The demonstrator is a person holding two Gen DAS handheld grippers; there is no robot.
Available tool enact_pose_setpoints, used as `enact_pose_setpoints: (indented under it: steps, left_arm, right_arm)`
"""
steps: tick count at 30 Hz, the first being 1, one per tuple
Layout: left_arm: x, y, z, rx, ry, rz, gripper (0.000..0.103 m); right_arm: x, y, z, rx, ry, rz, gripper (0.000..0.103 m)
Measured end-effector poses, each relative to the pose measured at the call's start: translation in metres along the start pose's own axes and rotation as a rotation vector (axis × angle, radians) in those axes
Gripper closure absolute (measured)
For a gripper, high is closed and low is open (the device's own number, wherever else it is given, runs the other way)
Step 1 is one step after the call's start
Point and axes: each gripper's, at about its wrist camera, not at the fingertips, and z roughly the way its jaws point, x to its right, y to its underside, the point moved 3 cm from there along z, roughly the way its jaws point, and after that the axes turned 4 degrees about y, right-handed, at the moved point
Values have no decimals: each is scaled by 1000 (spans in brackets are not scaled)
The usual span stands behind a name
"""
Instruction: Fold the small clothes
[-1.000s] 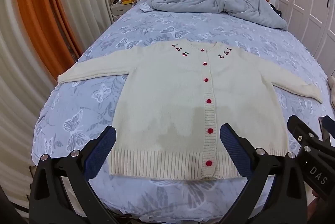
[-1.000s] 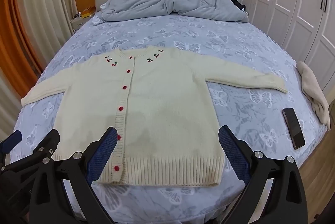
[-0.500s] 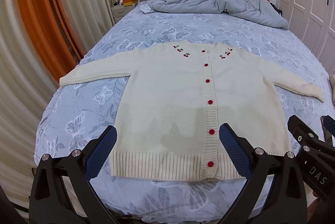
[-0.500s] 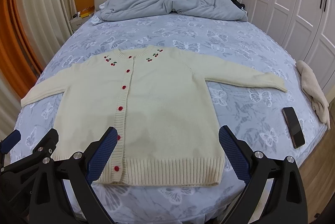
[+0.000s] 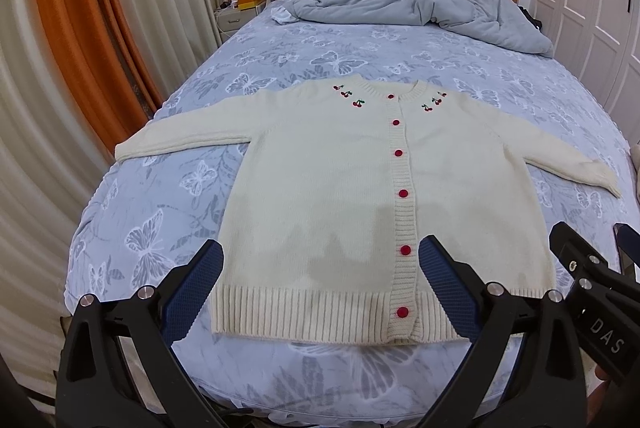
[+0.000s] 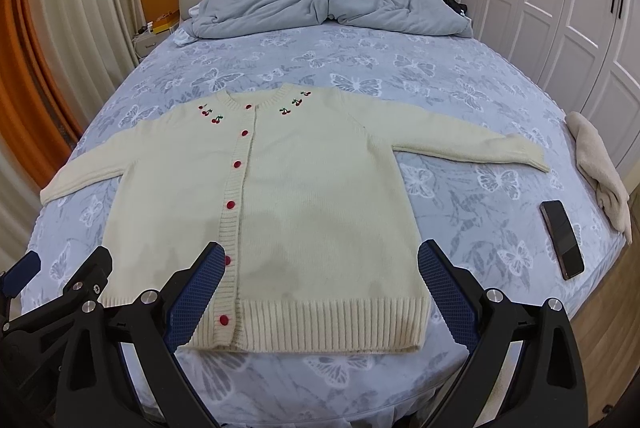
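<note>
A cream knitted cardigan with red buttons and cherry embroidery lies flat and buttoned on the bed, sleeves spread to both sides. It also shows in the right wrist view. My left gripper is open and empty, held above the hem at the foot of the bed. My right gripper is open and empty, also above the hem. Each gripper shows at the edge of the other's view, the right gripper on the right and the left gripper on the left.
The bed has a blue butterfly sheet. A crumpled grey duvet lies at the headboard. A black phone and a beige cloth lie near the right edge. Curtains hang at left, wardrobes stand at right.
Both grippers have drifted slightly, so the cardigan sits a little higher in both views. Nothing on the bed has moved.
</note>
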Motion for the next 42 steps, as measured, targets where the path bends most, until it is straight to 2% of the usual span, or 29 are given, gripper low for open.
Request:
enact_pose_setpoints:
  steps: [42]
  left_arm:
    - [0, 6, 2, -11, -6, -8, 10]
  right_arm:
    - [-4, 13, 2, -21, -1, 1, 7]
